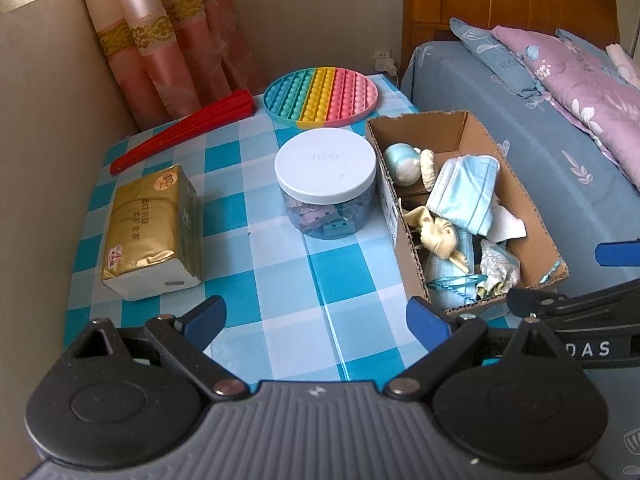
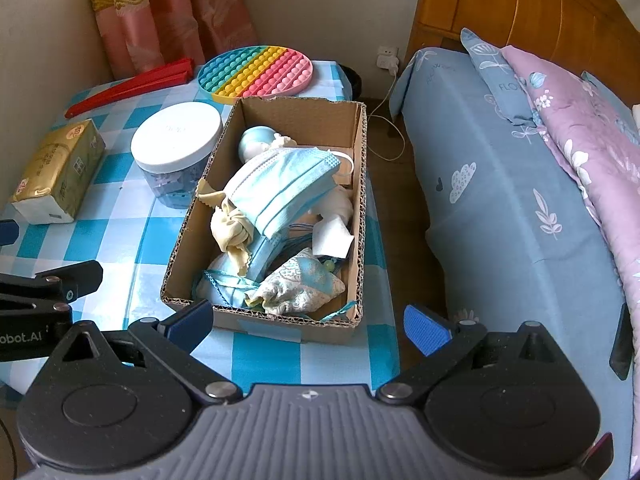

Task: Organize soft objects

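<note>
**Soft Clutter Boxed, Both Grippers Hang Empty**

Both handheld tools hover at the near edge of a table draped in a blue-and-white checked cloth (image 1: 260, 248). The left gripper (image 1: 316, 314) has its jaws spread wide on nothing; the right gripper (image 2: 310, 320) likewise gapes open and empty just short of the brown corrugated cardboard box (image 2: 362, 208).

The soft goods are already in that box: a pale blue pleated face mask (image 2: 280, 184) on top, a knotted cream cloth (image 2: 232, 228) at its 8 o'clock, a patterned fabric pouch (image 2: 296, 288) at the near end, and a small blue-capped doll (image 2: 254, 140) at 12 o'clock.

Outside the box, at its 9 o'clock, stand a clear jar with a white lid (image 1: 326, 168) and a gold-wrapped tissue pack (image 1: 150, 228); a round rainbow silicone bubble mat (image 1: 320, 94) and a red folded fan (image 1: 180, 132) lie at the far edge.

Judging by this, the gathering looks largely done; the tissue pack and the mat may be the remaining candidates.
</note>
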Demonstrator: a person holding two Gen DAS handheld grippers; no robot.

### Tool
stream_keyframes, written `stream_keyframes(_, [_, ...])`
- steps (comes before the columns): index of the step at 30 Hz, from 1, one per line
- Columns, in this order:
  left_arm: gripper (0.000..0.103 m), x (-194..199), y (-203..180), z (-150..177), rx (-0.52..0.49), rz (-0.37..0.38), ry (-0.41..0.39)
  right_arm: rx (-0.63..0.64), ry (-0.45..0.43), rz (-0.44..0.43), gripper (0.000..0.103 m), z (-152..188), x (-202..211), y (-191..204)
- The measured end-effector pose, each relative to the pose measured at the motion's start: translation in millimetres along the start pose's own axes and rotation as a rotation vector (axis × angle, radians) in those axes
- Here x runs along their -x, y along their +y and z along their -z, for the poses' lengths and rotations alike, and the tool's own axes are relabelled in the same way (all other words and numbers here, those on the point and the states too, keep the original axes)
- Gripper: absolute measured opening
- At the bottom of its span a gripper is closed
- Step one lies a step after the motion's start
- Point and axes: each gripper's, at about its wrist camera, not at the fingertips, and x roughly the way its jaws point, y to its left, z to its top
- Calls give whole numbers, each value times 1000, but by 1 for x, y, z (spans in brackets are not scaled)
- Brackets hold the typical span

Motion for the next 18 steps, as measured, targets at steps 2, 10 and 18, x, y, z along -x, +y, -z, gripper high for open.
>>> stream_keyframes(2, [96, 0, 0, 0, 1, 1, 0, 0, -3, 1, 103, 0, 1, 0])
stream_keyframes(10, [96, 3, -1, -1, 0, 0, -4, -1, -8, -1, 103, 1, 3, -1])
stream_keyframes(18, [96, 4, -1, -1, 0, 0, -5, -2, -13, 2, 103, 1, 5, -1])
